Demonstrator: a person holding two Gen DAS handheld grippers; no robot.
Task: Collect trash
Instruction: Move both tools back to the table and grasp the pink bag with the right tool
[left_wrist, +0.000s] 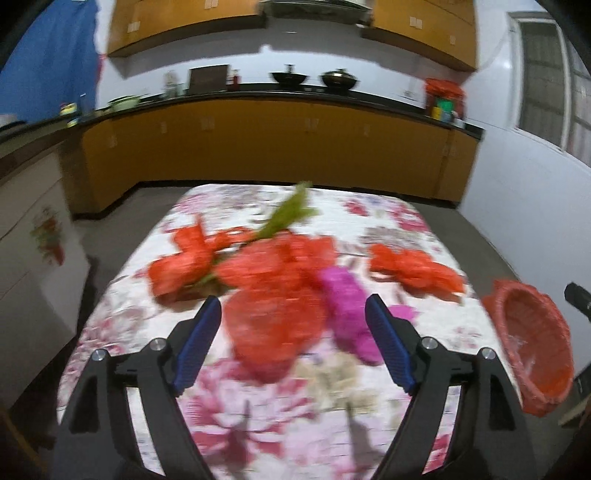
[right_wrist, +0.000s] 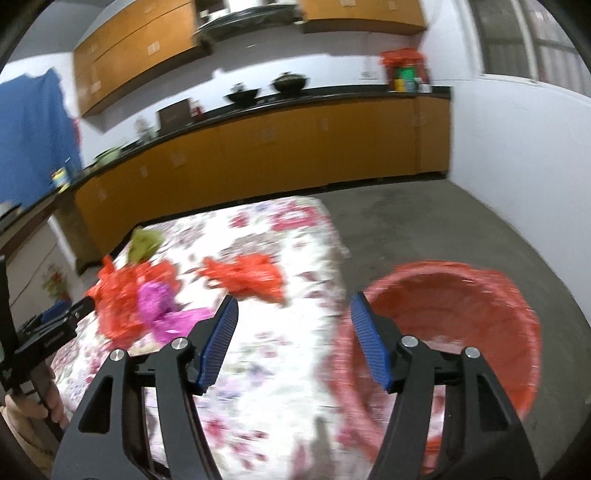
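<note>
Both grippers stand released with nothing between their blue pads: the left gripper (left_wrist: 293, 314) hangs over the trash heap, the right gripper (right_wrist: 293, 314) over the table's edge beside the basket.

Largest in view is the table (left_wrist: 258, 406), covered in a floral cloth, and everything is placed from it. Just off its right side sits the red basket (right_wrist: 480, 325), its mouth turned up and apparently holding nothing yet, though blur hides detail. On the table's middle lies the main heap: a large crumpled red plastic bag (left_wrist: 273, 314), with a magenta wrapper (left_wrist: 343, 295) touching its right side. Behind them, towards the far edge, lies another red bag (left_wrist: 181, 262), and a green leafy scrap (left_wrist: 291, 210) pokes out beyond. Nearer the table's right edge, apart from the heap, lies a smaller red bag (left_wrist: 417, 269), the piece closest to the basket.

All of it looks like thin film: very light, soft, crushable, probably slippery and springy. I judge that a pinch on a raised fold or bunched knot would hold better than a pinch on a flat sheet. Light pieces may snag a neighbour or flutter loose on the way to the basket.
</note>
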